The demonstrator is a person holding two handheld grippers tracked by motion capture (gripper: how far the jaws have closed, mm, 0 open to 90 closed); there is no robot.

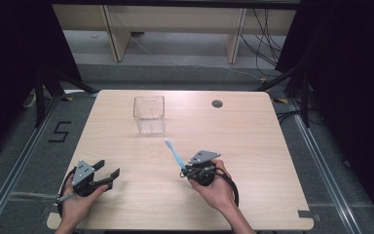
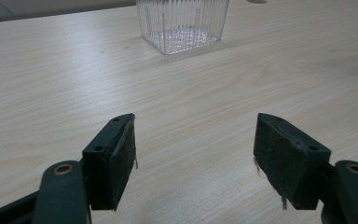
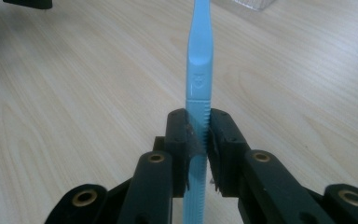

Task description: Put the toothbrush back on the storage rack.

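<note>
Light-blue toothbrush (image 3: 198, 70), clenched mid-handle in right gripper (image 1: 184, 171) with its head raised toward the clear ribbed plastic cup (image 1: 149, 114) beyond, seemingly for insertion; left gripper (image 1: 109, 172) idle, jaws spread, empty, low over wooden table (image 1: 253, 141).

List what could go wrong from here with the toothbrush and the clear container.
1. The right gripper pinches the blue toothbrush low on its ribbed handle, with most of its length sticking out past the pads, so it may pivot or slip.
2. The clear container looks light and stands free on the table; a misaimed brush tip could catch its rim and tip or push it.
3. The left gripper hangs open, apart from the container, so nothing steadies it.
</note>
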